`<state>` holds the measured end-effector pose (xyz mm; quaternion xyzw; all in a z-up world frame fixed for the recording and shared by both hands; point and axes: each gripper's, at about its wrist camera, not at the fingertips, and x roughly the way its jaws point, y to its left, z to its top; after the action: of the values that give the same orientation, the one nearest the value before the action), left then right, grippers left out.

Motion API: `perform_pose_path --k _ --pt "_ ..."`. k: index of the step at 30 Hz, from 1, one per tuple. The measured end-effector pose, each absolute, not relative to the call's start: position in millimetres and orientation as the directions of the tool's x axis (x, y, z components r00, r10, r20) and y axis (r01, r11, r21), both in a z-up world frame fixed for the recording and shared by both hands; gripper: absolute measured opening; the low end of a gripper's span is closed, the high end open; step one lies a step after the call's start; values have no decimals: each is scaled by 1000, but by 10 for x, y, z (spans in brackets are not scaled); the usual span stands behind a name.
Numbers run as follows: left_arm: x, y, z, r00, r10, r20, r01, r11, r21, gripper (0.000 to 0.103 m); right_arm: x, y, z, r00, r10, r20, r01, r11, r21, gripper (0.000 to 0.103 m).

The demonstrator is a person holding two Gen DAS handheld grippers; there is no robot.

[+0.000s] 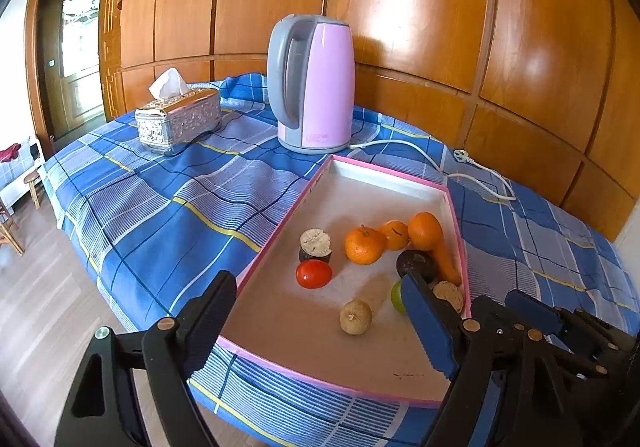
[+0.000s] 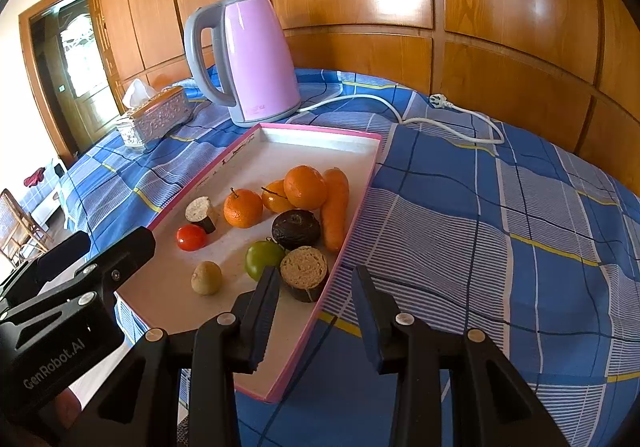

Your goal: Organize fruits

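**Two grippers poised at the near edge of a fruit tray**

Surface and room: a table under a blue checked cloth (image 1: 168, 207) stands against glossy wooden wall panels (image 1: 420, 7). A pink kettle (image 1: 316, 87), with its white cord (image 2: 400, 107) lying unplugged on the cloth, and a silver tissue box (image 1: 178, 119) sit beyond the tray; a doorway (image 1: 76, 47) shows far to the left.

Tray and contents: the pink-rimmed tray (image 2: 304, 335) lies directly ahead of both grippers. The left gripper (image 1: 320, 323) has its jaws spread wide with nothing between them; a pale round fruit (image 1: 356, 317) lies just ahead between the fingers, a red tomato (image 1: 314, 274) a little beyond. The right gripper (image 2: 316, 311) has its jaws parted only narrowly and grips nothing; they straddle the tray's right rim without touching it. Just ahead of its left finger lie a green fruit (image 2: 262, 257) and a cut dark-skinned piece (image 2: 304, 273); beyond these, a dark round fruit (image 2: 296, 229), a carrot (image 2: 336, 207) along the right rim and three oranges (image 2: 306, 187).
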<state>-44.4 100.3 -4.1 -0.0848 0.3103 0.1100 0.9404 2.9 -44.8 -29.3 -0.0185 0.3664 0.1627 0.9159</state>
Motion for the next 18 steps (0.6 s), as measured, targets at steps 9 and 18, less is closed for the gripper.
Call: perform_pose_path --k 9,18 --pt "-436 1007 -52 781 154 -605 -259 962 -89 88 35 -446 -307 676 284 -680 -311 946 86 38" --pt "-413 1013 -62 782 154 -603 -259 962 -89 88 54 -465 -330 671 286 -684 -311 946 90 38"
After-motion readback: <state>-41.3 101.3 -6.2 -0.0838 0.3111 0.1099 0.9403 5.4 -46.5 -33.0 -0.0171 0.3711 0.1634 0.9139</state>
